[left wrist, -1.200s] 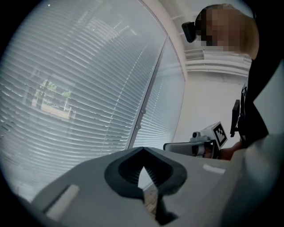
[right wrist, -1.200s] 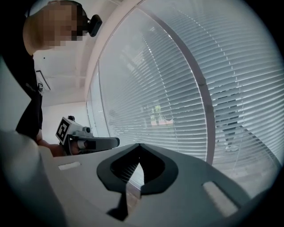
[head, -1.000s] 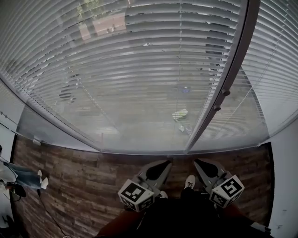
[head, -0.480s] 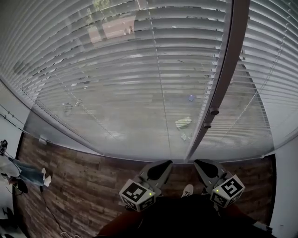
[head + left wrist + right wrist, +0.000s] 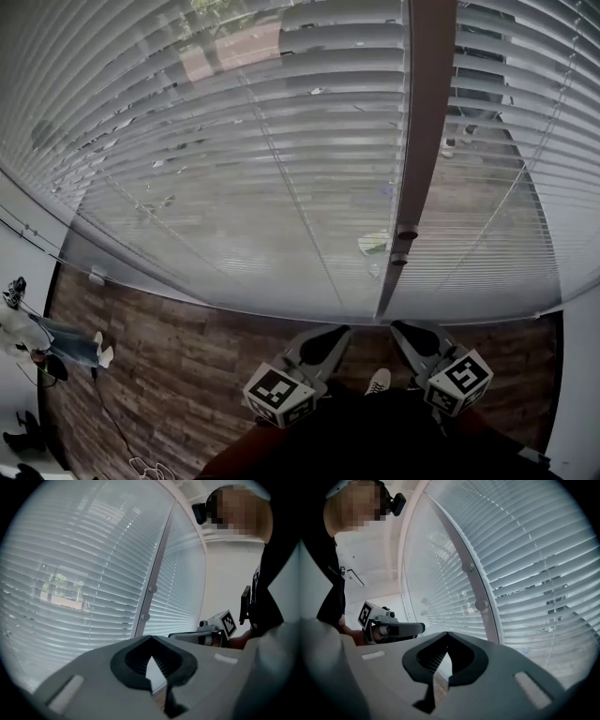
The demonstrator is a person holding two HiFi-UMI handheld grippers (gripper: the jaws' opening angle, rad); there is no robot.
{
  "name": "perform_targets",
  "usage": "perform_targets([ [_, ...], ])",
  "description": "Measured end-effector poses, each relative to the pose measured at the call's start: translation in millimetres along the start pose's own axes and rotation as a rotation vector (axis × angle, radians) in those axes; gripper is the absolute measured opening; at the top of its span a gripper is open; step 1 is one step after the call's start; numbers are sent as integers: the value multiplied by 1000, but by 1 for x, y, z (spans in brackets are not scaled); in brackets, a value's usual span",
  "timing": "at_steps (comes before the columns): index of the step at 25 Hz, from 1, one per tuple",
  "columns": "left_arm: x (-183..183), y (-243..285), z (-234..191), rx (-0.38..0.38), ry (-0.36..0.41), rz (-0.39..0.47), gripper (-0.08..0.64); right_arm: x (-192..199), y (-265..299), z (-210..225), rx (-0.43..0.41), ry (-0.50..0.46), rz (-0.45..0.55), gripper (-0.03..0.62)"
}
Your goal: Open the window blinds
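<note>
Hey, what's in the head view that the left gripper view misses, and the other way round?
Head view only: the person's shoe, a bystander at the left edge, and the left gripper seen from above with its marker cube.

Left gripper view only: the head camera, the white wall beside the window, and a close look at that gripper's shut jaws.

Both: the lowered blinds, the post with two knobs, and the right gripper.
</note>
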State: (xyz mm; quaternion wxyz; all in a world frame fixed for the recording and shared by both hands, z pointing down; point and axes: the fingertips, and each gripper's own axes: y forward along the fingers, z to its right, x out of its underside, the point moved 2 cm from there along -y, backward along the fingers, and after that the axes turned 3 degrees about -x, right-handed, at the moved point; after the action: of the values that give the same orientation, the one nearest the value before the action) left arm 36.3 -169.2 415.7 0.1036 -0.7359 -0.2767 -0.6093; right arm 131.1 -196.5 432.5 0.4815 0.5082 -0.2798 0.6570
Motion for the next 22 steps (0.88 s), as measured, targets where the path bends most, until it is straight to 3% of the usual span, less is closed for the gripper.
perform_targets([
  [5, -7, 8, -7, -6, 35, 3, 0, -1, -2, 10, 8, 14, 34, 26],
  [10, -13, 7, -20, 21, 49, -23, 0, -3, 3, 12, 70, 21, 42, 26],
  [15, 11, -5, -37, 69, 64, -17, 0, 25, 17, 7, 125, 20, 76, 26],
  [22, -9, -19, -80, 136, 57, -7, 0, -2, 55, -5, 208, 6, 95, 26],
])
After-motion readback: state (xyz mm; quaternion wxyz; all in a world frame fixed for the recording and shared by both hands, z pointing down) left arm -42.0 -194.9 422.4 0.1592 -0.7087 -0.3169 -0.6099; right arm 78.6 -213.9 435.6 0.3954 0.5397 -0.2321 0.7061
